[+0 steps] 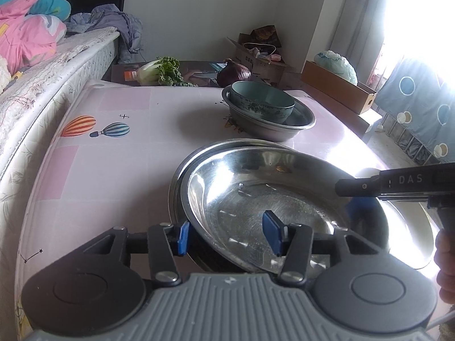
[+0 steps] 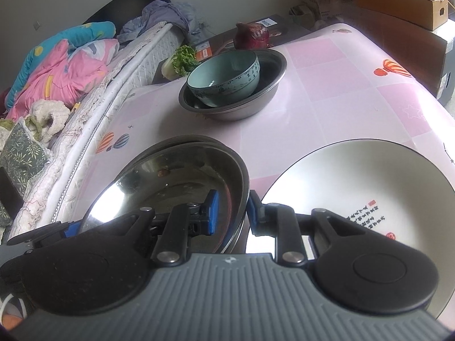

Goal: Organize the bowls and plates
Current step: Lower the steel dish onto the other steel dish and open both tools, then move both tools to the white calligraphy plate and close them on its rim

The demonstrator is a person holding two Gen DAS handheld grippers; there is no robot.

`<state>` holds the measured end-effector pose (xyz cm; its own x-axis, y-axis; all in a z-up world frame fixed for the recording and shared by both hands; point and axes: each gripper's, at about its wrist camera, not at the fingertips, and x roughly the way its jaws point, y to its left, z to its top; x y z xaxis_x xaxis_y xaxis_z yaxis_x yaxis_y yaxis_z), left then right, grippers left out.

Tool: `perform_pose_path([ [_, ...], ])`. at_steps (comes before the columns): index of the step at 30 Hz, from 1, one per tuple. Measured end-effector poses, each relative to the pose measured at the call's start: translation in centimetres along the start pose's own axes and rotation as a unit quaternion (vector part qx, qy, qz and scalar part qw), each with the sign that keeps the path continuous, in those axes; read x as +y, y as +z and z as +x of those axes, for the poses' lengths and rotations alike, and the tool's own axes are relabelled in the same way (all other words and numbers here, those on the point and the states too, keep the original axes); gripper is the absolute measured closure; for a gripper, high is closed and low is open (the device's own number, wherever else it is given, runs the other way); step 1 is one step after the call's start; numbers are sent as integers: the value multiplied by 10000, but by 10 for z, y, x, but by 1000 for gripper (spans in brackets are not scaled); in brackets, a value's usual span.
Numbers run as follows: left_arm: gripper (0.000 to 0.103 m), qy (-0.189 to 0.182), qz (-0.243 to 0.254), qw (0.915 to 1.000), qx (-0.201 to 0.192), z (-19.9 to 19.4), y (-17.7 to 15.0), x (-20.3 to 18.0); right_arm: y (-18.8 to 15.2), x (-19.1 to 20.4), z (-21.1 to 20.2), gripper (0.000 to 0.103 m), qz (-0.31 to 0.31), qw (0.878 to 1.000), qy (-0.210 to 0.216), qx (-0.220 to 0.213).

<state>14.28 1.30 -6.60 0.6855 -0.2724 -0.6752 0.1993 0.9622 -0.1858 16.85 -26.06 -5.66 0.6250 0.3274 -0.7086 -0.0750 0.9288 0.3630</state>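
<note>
The left gripper (image 1: 230, 237) stands parted; the right gripper (image 2: 231, 213) nearly closed.

A bowl (image 2: 224, 81) sits in a far basin (image 2: 267, 96); nearer, stacked pans (image 2: 170, 176) (left of a plate (image 2: 369, 176)).

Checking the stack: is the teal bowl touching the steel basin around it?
Touching: right wrist view shows the teal bowl resting inside the steel basin.

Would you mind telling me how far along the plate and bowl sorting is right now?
Looks done: the teal bowl sits nested in the far steel basin. In hand: the right gripper is clamped on the near steel plates' rim, while the left gripper straddles the rim with pads clear. Left: the white plate lies apart on the table.
</note>
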Motion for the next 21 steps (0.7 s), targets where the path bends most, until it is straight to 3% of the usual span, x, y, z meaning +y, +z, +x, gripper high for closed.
perform_pose_path([
  [4,37,-36,-86,10000,-28,-5,3,-1,0,-2,2,82,31,10000,22,3],
  [7,28,134,-101,9998,-58,-9,4,-2,0,-3,2,80,17,10000,13,-37],
  [15,24,309,-240,9991,-182,-22,0,2,-1,-5,-14,73,86,9995,127,-265],
  [21,23,396,-211,9987,-260,-34,-6,-6,-8,-18,-54,68,274,9969,341,-657],
])
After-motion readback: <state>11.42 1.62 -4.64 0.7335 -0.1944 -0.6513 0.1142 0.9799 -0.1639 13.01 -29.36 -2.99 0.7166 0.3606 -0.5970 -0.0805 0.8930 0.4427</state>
